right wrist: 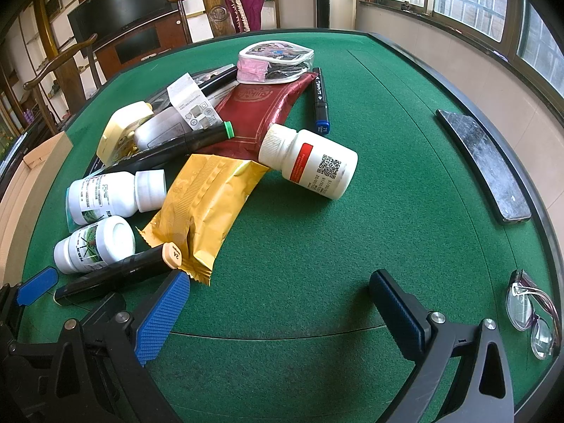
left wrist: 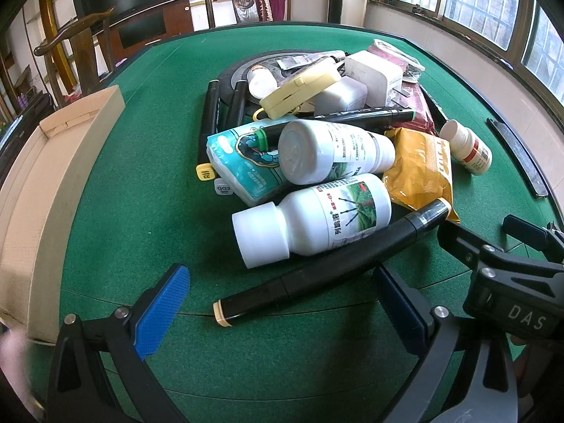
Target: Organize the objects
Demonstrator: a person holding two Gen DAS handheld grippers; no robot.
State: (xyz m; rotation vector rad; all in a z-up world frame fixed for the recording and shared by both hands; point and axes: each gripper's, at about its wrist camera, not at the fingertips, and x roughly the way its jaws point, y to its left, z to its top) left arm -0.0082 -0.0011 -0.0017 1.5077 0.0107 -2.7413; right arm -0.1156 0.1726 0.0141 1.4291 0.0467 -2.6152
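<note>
A heap of objects lies on the green felt table (left wrist: 141,211). Nearest me is a black marker with a beige cap (left wrist: 317,268), lying slantwise in the gap of my open left gripper (left wrist: 282,308); neither blue pad touches it. Behind it lie two white bottles (left wrist: 313,225), a tissue pack (left wrist: 243,162) and a yellow packet (left wrist: 419,172). My right gripper (right wrist: 280,317) stands open over bare felt, its left pad just short of the yellow packet (right wrist: 208,208). A white bottle with a red label (right wrist: 310,162) lies on its side beyond.
A cardboard box (left wrist: 53,183) stands at the table's left edge. A dark red packet (right wrist: 261,112), a blue-capped marker (right wrist: 320,102) and a clear pouch (right wrist: 275,61) lie farther back. A phone (right wrist: 483,165) and glasses (right wrist: 532,317) rest near the right rim.
</note>
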